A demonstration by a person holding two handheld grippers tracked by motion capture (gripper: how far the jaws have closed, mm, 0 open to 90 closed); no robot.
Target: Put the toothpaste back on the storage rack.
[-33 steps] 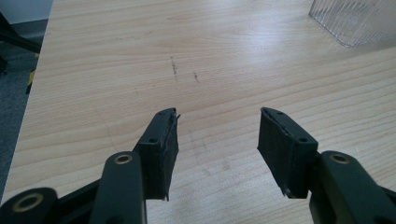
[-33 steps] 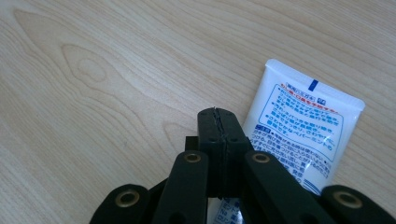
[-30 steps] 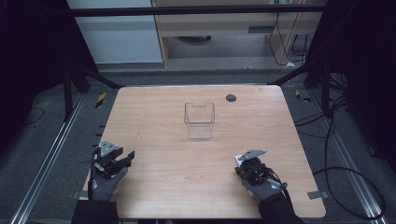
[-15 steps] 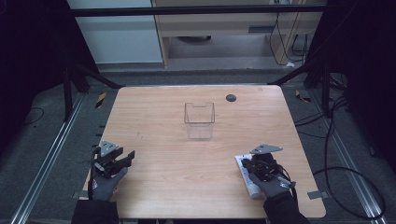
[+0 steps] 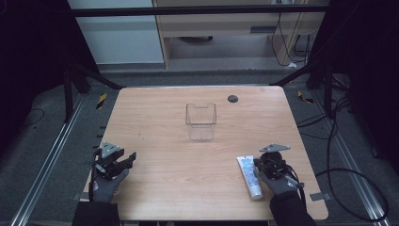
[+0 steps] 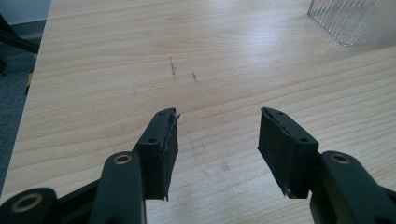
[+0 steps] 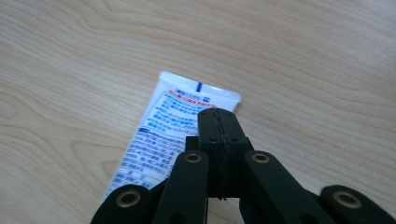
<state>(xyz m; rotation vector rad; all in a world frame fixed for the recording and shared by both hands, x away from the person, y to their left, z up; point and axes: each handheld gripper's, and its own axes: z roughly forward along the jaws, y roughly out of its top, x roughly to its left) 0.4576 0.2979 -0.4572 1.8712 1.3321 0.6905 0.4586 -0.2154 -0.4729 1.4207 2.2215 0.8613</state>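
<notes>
Right hand-held gripper (image 7: 218, 116) clenched over tube (image 7: 173, 116) (nothing grasped); left hand-held gripper (image 6: 218, 135) released.

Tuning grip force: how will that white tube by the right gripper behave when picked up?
The tube lies flat, so it probably won't roll. Its flattened crimped end suggests soft walls that may dent under a squeeze. Its glossy printed skin might slip between the fingers.

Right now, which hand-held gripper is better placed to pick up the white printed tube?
The right hand-held gripper. Its shut jaws sit directly over the white printed tube, though they must open first. The left hand-held gripper is open but across the wooden table, far from the tube.
</notes>
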